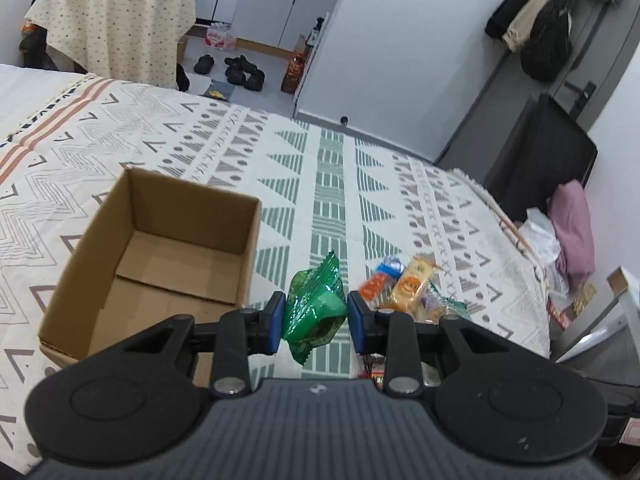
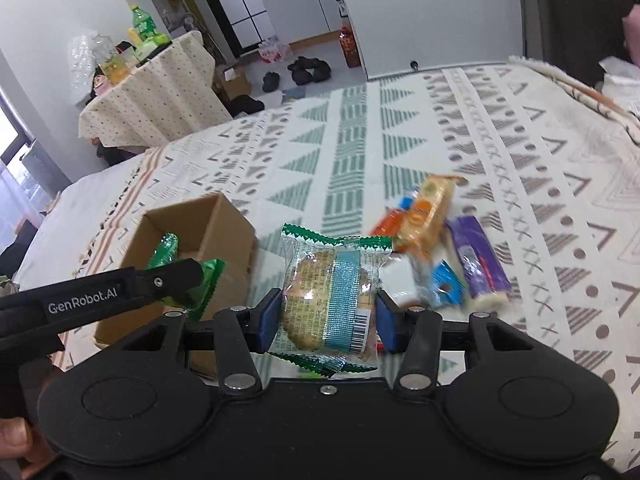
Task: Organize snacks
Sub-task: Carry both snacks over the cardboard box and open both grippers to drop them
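My left gripper (image 1: 316,322) is shut on a green foil snack packet (image 1: 314,308), held just right of the open cardboard box (image 1: 160,248), which looks empty inside. In the right wrist view the left gripper's arm (image 2: 100,292) holds that green packet (image 2: 188,276) at the box's (image 2: 224,240) near edge. My right gripper (image 2: 326,316) is shut on a clear cake packet with a teal band and green trim (image 2: 332,292), above the bedspread. A pile of loose snacks (image 2: 432,240) lies to the right, also seen in the left wrist view (image 1: 408,284).
The box and snacks rest on a patterned bedspread (image 1: 328,168). A cloth-covered side table with bottles (image 1: 116,16) stands beyond the bed. Shoes (image 1: 240,70) lie on the floor. A dark cabinet (image 1: 552,148) and pink cloth (image 1: 572,228) are at the bed's right.
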`<act>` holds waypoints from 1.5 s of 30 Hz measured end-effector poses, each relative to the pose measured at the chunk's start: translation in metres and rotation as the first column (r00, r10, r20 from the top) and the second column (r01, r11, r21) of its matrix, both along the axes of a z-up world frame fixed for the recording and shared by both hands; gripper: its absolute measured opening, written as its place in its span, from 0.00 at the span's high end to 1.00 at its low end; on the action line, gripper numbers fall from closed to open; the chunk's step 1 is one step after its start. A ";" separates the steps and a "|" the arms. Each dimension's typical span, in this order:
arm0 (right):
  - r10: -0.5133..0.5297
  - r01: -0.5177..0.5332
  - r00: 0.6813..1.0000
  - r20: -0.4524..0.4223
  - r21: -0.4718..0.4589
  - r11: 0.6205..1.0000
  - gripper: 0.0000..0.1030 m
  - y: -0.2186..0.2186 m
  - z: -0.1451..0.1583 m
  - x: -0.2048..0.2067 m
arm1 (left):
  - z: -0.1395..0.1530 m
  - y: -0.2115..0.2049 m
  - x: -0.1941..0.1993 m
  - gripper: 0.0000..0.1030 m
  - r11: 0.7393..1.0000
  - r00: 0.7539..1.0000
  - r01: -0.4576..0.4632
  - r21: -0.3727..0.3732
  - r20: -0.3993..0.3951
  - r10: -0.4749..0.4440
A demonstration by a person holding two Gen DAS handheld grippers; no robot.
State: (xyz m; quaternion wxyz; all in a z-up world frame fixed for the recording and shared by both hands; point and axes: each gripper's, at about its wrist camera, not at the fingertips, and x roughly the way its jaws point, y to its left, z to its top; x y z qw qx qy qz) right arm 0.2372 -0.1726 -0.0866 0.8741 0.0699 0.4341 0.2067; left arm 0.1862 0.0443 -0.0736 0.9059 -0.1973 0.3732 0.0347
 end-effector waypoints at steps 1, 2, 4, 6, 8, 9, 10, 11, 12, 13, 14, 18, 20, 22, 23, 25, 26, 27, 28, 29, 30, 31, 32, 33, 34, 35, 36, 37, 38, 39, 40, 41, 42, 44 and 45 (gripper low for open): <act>0.002 -0.002 1.000 0.007 0.000 1.000 0.54 0.004 0.002 -0.001 | 0.002 0.004 -0.001 0.69 1.000 1.000 -0.005 -0.005 0.007 0.005; 0.003 -0.003 1.000 0.012 0.000 1.000 0.54 0.008 0.004 -0.001 | 0.004 0.008 -0.002 0.69 1.000 1.000 -0.011 -0.015 0.012 0.011; 0.006 -0.006 1.000 0.022 0.001 1.000 0.54 0.016 0.008 -0.002 | 0.007 0.018 -0.004 0.69 0.999 0.999 -0.030 -0.038 0.018 0.031; 0.012 -0.012 0.999 0.034 -0.002 1.000 0.54 0.023 0.011 -0.002 | 0.010 0.029 -0.005 0.69 0.997 0.998 -0.054 -0.055 0.020 0.055; 0.018 -0.018 0.999 0.042 0.002 1.000 0.54 0.031 0.014 -0.001 | 0.015 0.041 -0.003 0.69 0.995 0.997 -0.072 -0.061 0.021 0.074; 0.020 -0.020 0.999 0.046 0.006 1.000 0.54 0.035 0.016 0.000 | 0.017 0.047 -0.001 0.69 0.995 0.997 -0.079 -0.066 0.019 0.081; 0.021 -0.021 0.999 0.050 0.011 1.000 0.54 0.039 0.018 0.001 | 0.019 0.053 0.001 0.69 0.994 0.996 -0.084 -0.067 0.019 0.086; 0.021 -0.022 0.998 0.053 0.017 1.000 0.54 0.043 0.019 0.003 | 0.020 0.059 0.002 0.69 0.994 0.996 -0.087 -0.059 0.020 0.088; 0.022 -0.023 0.998 0.055 0.024 0.999 0.54 0.047 0.020 0.004 | 0.021 0.065 0.004 0.69 0.995 0.996 -0.090 -0.049 0.022 0.092; 0.023 -0.025 0.998 0.057 0.031 0.999 0.54 0.051 0.021 0.005 | 0.021 0.071 0.006 0.69 0.995 0.995 -0.094 -0.042 0.023 0.095; 0.026 -0.029 0.998 0.061 0.037 0.999 0.54 0.055 0.022 0.006 | 0.020 0.077 0.008 0.69 0.994 0.995 -0.099 -0.040 0.020 0.100; 0.039 -0.043 0.997 0.068 0.063 0.997 0.54 0.072 0.022 0.012 | 0.012 0.099 0.014 0.69 0.990 0.991 -0.131 -0.058 -0.004 0.131; 0.045 -0.050 0.997 0.065 0.069 0.996 0.54 0.080 0.020 0.017 | 0.008 0.106 0.016 0.69 0.988 0.990 -0.142 -0.067 -0.011 0.141; 0.056 -0.060 0.996 0.065 0.069 0.996 0.54 0.088 0.019 0.021 | 0.006 0.112 0.020 0.69 0.986 0.989 -0.150 -0.070 -0.013 0.150; 0.060 -0.065 0.996 0.063 0.069 0.995 0.54 0.092 0.019 0.023 | 0.005 0.114 0.022 0.69 0.985 0.988 -0.156 -0.071 -0.014 0.155; 0.068 -0.072 0.996 0.057 0.073 0.995 0.54 0.101 0.018 0.027 | 0.001 0.118 0.025 0.69 0.983 0.986 -0.168 -0.074 -0.017 0.167; 0.071 -0.076 0.996 0.055 0.075 0.994 0.54 0.105 0.018 0.028 | -0.001 0.121 0.026 0.69 0.982 0.984 -0.176 -0.075 -0.018 0.175; 0.076 -0.080 0.996 0.053 0.077 0.994 0.54 0.110 0.017 0.030 | -0.004 0.123 0.027 0.69 0.979 0.982 -0.187 -0.078 -0.022 0.185; 0.083 -0.086 0.995 0.052 0.078 0.993 0.54 0.114 0.016 0.031 | -0.007 0.125 0.028 0.69 0.977 0.980 -0.197 -0.083 -0.026 0.196; 0.089 -0.092 0.995 0.049 0.077 0.993 0.54 0.119 0.015 0.033 | -0.010 0.127 0.029 0.68 0.974 0.978 -0.208 -0.085 -0.030 0.206; 0.095 -0.098 0.995 0.045 0.075 0.992 0.54 0.123 0.013 0.034 | -0.011 0.129 0.029 0.68 0.973 0.977 -0.214 -0.086 -0.031 0.212; 0.101 -0.103 0.994 0.039 0.071 0.992 0.54 0.127 0.010 0.035 | -0.012 0.130 0.029 0.69 0.973 0.976 -0.217 -0.085 -0.030 0.215; 0.106 -0.108 0.994 0.033 0.066 0.992 0.54 0.132 0.008 0.036 | -0.013 0.132 0.029 0.68 0.972 0.975 -0.221 -0.082 -0.027 0.219; 0.111 -0.113 0.993 0.028 0.060 0.992 0.54 0.136 0.006 0.037 | -0.015 0.132 0.029 0.68 0.971 0.974 -0.225 -0.075 -0.030 0.223; 0.117 -0.118 0.993 0.024 0.054 0.992 0.54 0.140 0.004 0.038 | -0.016 0.133 0.029 0.65 0.971 0.973 -0.229 -0.067 -0.034 0.228; 0.122 -0.122 0.992 0.019 0.050 0.991 0.54 0.143 0.002 0.039 | -0.017 0.134 0.029 0.64 0.971 0.972 -0.233 -0.060 -0.040 0.231; 0.125 -0.126 0.992 0.015 0.047 0.991 0.54 0.147 -0.001 0.041 | -0.019 0.136 0.030 0.63 0.970 0.970 -0.239 -0.054 -0.050 0.237; 0.128 -0.128 0.992 0.011 0.045 0.991 0.54 0.150 -0.003 0.041 | -0.021 0.137 0.029 0.62 0.966 0.966 -0.253 -0.049 -0.056 0.251; 0.129 -0.129 0.992 0.008 0.043 0.991 0.54 0.153 -0.004 0.042 | -0.023 0.139 0.029 0.59 0.963 0.963 -0.264 -0.046 -0.064 0.261; 0.128 -0.129 0.992 0.005 0.038 0.991 0.53 0.156 -0.006 0.043 | -0.025 0.142 0.029 0.59 0.961 0.961 -0.272 -0.049 -0.071 0.268; 0.129 -0.129 0.992 0.005 0.035 0.991 0.53 0.159 -0.007 0.044 | -0.026 0.144 0.028 0.56 0.959 0.959 -0.278 -0.056 -0.077 0.273; 0.128 -0.128 0.992 0.005 0.037 0.991 0.53 0.161 -0.008 0.044 | -0.027 0.146 0.027 0.54 0.956 0.956 -0.285 -0.060 -0.082 0.280; 0.127 -0.127 0.992 0.005 0.041 0.991 0.53 0.161 -0.008 0.045 | -0.028 0.147 0.026 0.52 0.955 0.954 -0.292 -0.060 -0.086 0.286; 0.127 -0.128 0.992 0.013 0.044 0.991 0.53 0.162 -0.009 0.047 | -0.027 0.147 0.024 0.44 0.953 0.952 -0.299 -0.053 -0.086 0.294; 0.126 -0.126 0.992 0.021 0.042 0.991 0.51 0.162 -0.008 0.048 | -0.026 0.147 0.023 0.43 0.952 0.952 -0.300 -0.051 -0.084 0.296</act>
